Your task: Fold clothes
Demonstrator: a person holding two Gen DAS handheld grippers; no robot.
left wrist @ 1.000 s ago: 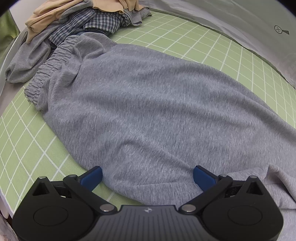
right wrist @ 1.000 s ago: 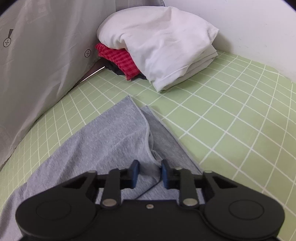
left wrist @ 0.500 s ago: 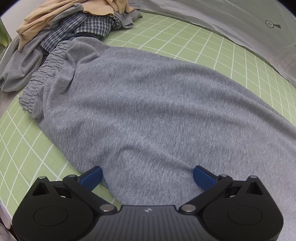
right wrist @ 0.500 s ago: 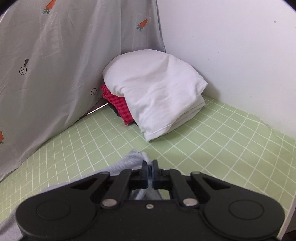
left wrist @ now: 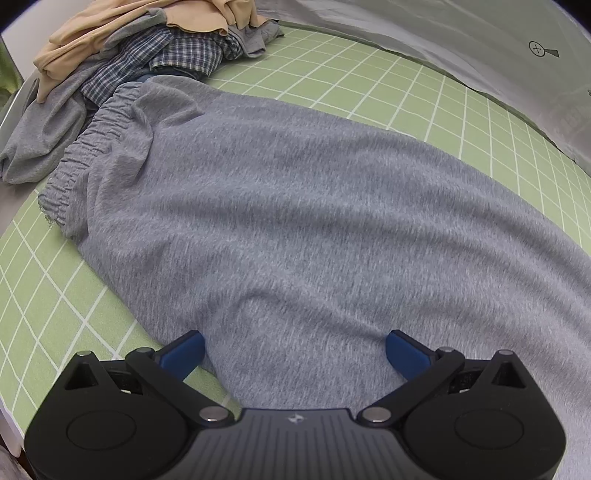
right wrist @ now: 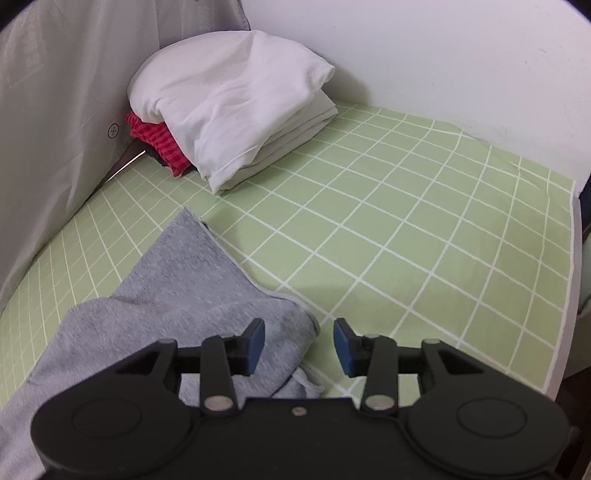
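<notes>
left gripper [left wrist: 294, 349] spread wide over grey sweatpants [left wrist: 295, 221]; right gripper [right wrist: 298, 341] jaws opening, pant-leg hem [right wrist: 291, 325] between them, unpinched.

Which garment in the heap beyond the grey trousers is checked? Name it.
The blue-and-white plaid shirt, sandwiched between the plain tan garment above and the plain grey one below.

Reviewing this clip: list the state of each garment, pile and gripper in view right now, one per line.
grey sweatpants: spread flat on the green checked sheet, not yet folded; leg end rumpled.
unfolded pile: heaped, touching the waistband.
folded stack: white on top, red beneath.
left gripper: open wide, fabric between its fingers, not pinched.
right gripper: jaws opening, nothing pinched; leg hem by its left finger.
</notes>
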